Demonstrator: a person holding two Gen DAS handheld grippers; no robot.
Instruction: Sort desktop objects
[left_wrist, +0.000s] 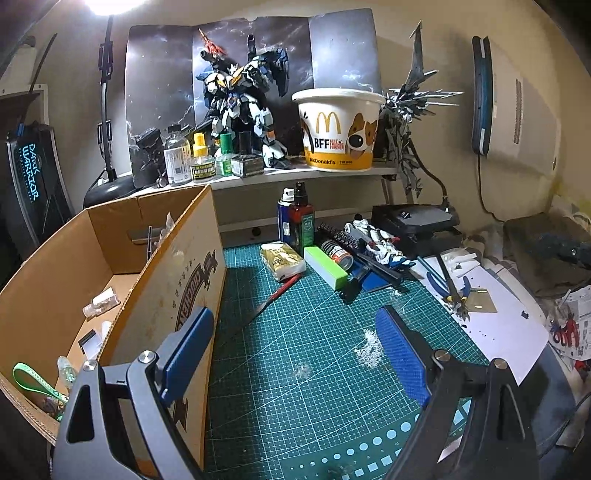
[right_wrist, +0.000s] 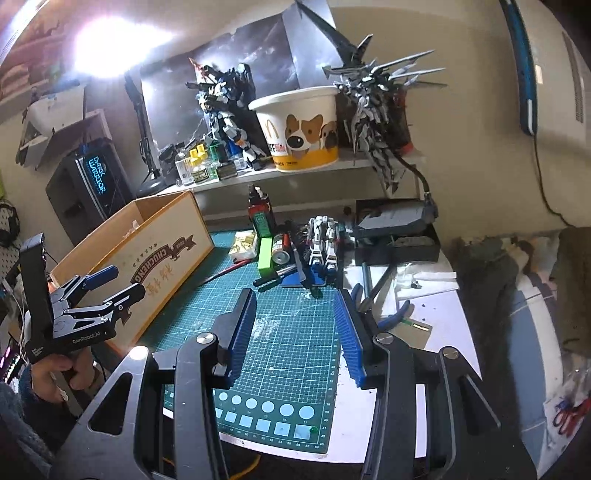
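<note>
A: From the left wrist, what's going on?

B: The left hand-held gripper (left_wrist: 291, 347) hangs released and empty over the green cutting mat (left_wrist: 306, 332), right beside the cardboard box (left_wrist: 162, 258). I'd guess the box sits there as the sorting bin; small bits already lie inside.

A: And the clutter?

B: Bunched at the mat's far edge: a green block (left_wrist: 325, 266), a tissue pack (left_wrist: 282, 260), a battery (left_wrist: 338, 253).

A: From the right wrist?

B: The right hand-held gripper (right_wrist: 295, 328) is half parted, grasping nothing, aimed toward the model robot (right_wrist: 323, 240) and blue pliers (right_wrist: 395, 314), likely picking a target.
</note>
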